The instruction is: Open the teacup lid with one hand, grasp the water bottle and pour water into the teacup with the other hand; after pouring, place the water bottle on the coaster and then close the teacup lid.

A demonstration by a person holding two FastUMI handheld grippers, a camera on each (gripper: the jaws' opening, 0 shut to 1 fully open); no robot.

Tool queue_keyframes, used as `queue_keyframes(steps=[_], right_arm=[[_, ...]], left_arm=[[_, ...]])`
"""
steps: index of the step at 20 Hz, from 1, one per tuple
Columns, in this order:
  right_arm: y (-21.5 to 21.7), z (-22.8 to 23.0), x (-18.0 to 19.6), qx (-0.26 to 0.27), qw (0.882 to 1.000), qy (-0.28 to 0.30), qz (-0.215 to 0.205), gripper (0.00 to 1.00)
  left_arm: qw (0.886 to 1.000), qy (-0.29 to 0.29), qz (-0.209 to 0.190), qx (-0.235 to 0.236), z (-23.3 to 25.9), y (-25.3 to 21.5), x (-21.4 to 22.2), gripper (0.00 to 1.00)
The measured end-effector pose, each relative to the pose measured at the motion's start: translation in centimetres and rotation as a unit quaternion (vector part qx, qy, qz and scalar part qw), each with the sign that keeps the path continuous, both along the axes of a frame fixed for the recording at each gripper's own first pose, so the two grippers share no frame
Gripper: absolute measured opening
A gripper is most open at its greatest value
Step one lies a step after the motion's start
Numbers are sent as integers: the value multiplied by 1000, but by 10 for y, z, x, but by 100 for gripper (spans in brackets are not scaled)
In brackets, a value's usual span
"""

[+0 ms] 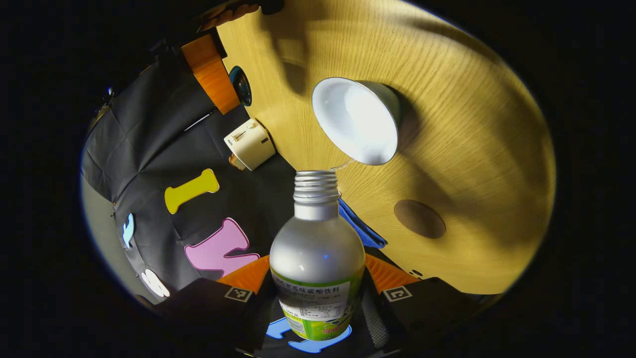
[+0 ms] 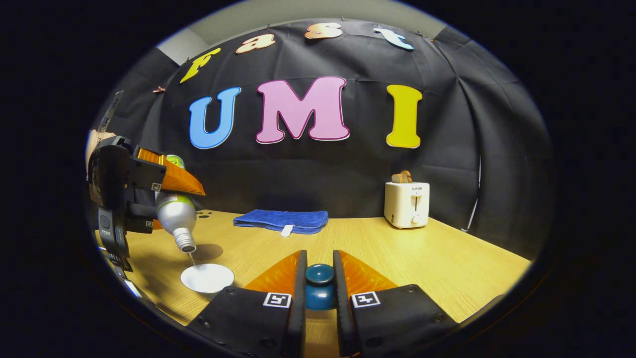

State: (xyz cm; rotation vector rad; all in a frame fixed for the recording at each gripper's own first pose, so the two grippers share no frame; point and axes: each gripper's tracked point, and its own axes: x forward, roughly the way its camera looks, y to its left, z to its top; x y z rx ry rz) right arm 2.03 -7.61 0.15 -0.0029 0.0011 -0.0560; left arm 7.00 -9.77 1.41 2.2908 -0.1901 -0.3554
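Your left tool (image 1: 318, 298) is clamped on the water bottle (image 1: 317, 258), one finger pressing each side of its labelled body, and the bottle is tipped mouth-down toward the white teacup (image 1: 357, 119) on the wooden table (image 1: 472, 149). In the left gripper view the uncapped, threaded neck sits just short of the cup's rim, and a thin stream of water runs from the mouth over that rim. In the right gripper view the same left tool (image 2: 166, 191) shows at the far left, held by your hand (image 2: 92, 144), with the bottle (image 2: 176, 214) slanting down and a thin thread of water falling into the teacup (image 2: 207, 277) directly below it.

Your right tool (image 2: 319, 286) is closed on the dark teal teacup lid (image 2: 319, 286), its two fingers pressing the lid from either side, held above the table (image 2: 447, 258) and to the right of the cup. In the left gripper view the lid (image 1: 242, 85) shows in that tool (image 1: 226, 79) at the table's far edge.

The round brown coaster (image 1: 420, 219) lies bare on the table near the cup; the right gripper view shows it (image 2: 207, 252) just behind the cup. A folded blue towel (image 2: 281, 220) lies at the back of the table against the booth wall, and a cream toaster (image 2: 407, 204) with a slice of bread in its slot stands well to the right.
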Motion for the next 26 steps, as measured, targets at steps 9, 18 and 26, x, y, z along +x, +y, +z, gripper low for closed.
queue_keyframes(steps=[9,18,26], right_arm=[[0,1,-1,0,1000,0,0,29],[0,1,-1,0,1000,0,-1,29],[0,0,-1,0,1000,0,-1,29]], left_arm=[[1000,-3,-5,-4,3,0,2,80],[996,-12,-20,-82,12,1,2,79],[864,27,-1,-502,24,15,-15,79]])
